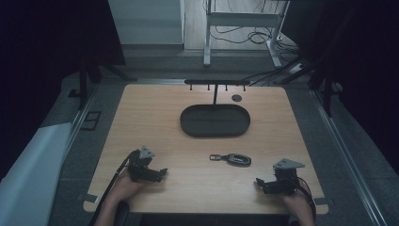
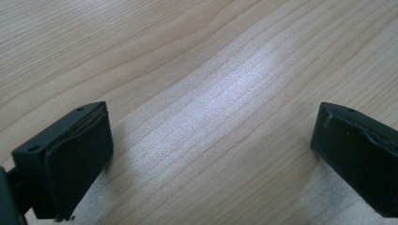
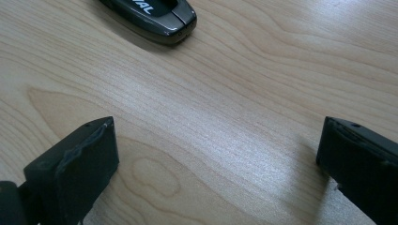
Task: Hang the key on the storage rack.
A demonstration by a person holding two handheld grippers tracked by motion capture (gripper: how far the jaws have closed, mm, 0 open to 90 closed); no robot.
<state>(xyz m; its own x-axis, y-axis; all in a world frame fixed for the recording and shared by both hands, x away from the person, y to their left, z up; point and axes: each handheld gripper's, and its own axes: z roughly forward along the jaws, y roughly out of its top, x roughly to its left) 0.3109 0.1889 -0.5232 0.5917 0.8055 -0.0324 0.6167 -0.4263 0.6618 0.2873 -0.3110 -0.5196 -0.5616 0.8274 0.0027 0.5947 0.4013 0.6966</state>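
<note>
Both grippers rest low at the counter's (image 1: 141, 122) near edge, left gripper (image 1: 157, 173) and right gripper (image 1: 263, 184) spread, holding nothing. Key fob (image 1: 233, 159) lies between them, nearer the right; oval tray (image 1: 215, 120) well beyond, likely its destination.

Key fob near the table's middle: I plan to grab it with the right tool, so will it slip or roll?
The key fob has a glossy, rounded shell in the right gripper view, so it may slip between pads. It lies flat and elongated on the table, so it probably slides rather than rolls. It looks rigid, likely light.
</note>
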